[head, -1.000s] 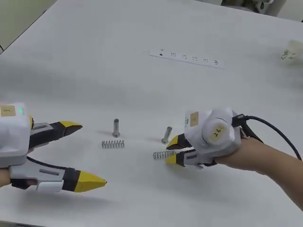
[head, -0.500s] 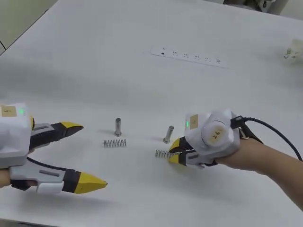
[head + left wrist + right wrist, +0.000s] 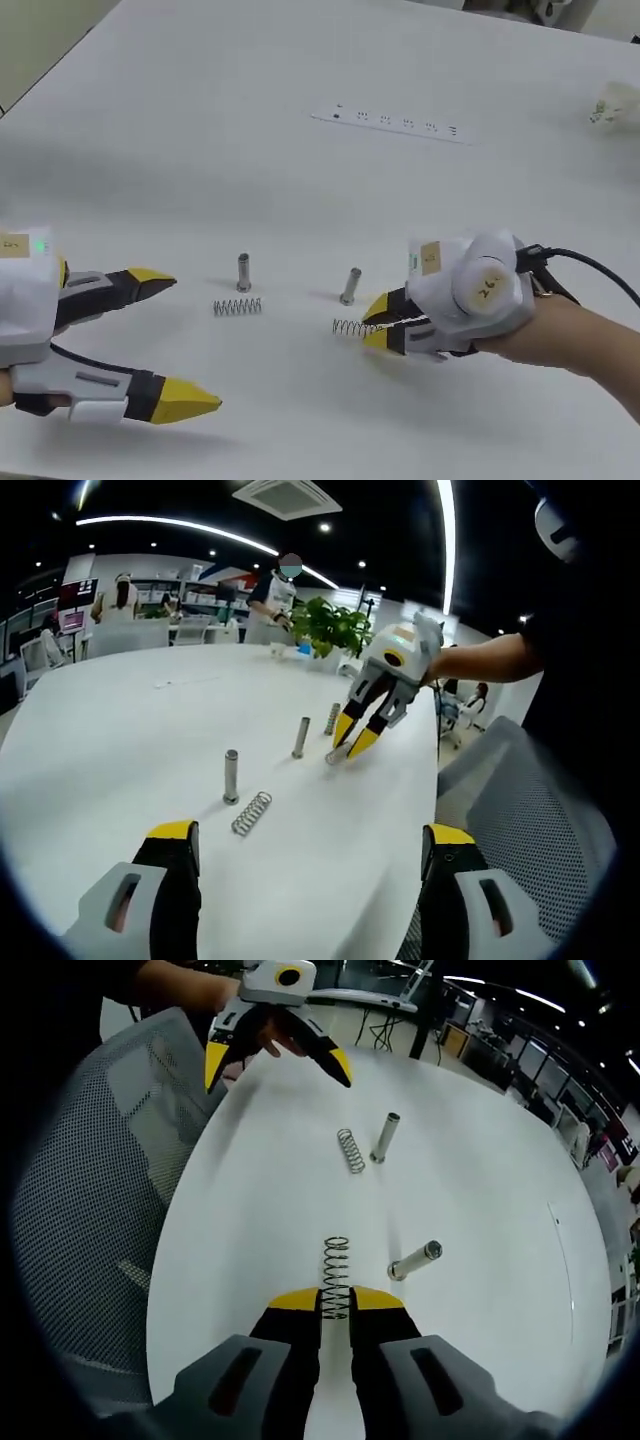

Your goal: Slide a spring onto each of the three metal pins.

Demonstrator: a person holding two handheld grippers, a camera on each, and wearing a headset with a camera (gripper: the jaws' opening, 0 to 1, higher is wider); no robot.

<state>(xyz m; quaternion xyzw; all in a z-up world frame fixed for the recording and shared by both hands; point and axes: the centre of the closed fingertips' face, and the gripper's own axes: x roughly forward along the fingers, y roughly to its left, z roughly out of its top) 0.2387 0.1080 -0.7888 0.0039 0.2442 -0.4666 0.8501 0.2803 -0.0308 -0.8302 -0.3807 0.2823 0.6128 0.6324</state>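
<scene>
step in hand, as i judge it: getting the first spring onto a pin. neither pin in clear sight wears one yet.

right gripper is clenched on one end of a spring. the rest of the spring sticks out roughly level past the tips, toward the desk's left edge. the pin stands just on the far-edge side of that free end, close but not touching.

other pin stands upright further toward the left edge. a second spring lies flat just on its near-edge side, apart from it. the whole lot sits mid-desk, closer to the near edge. power strip is well off toward the far edge.

left gripper hovers by the near-left corner, jaws spread wide, nothing in them.

third pin: in the left gripper view a small ribbed bit stands beyond the right gripper. poss. the third pin or a spring, too small to tell.

next move calls for:
- lift the spring clear of the desk and turn the wrist so the free end points down.
- centre the open coil over the pin top and lower along the pin's axis, then let go.
- grip is at the very end, so the free length may sag or wobble. go slow and keep it square, else the coil could catch the pin's rim and tip the pin over.
- the left gripper could steady the pin if needed.
</scene>
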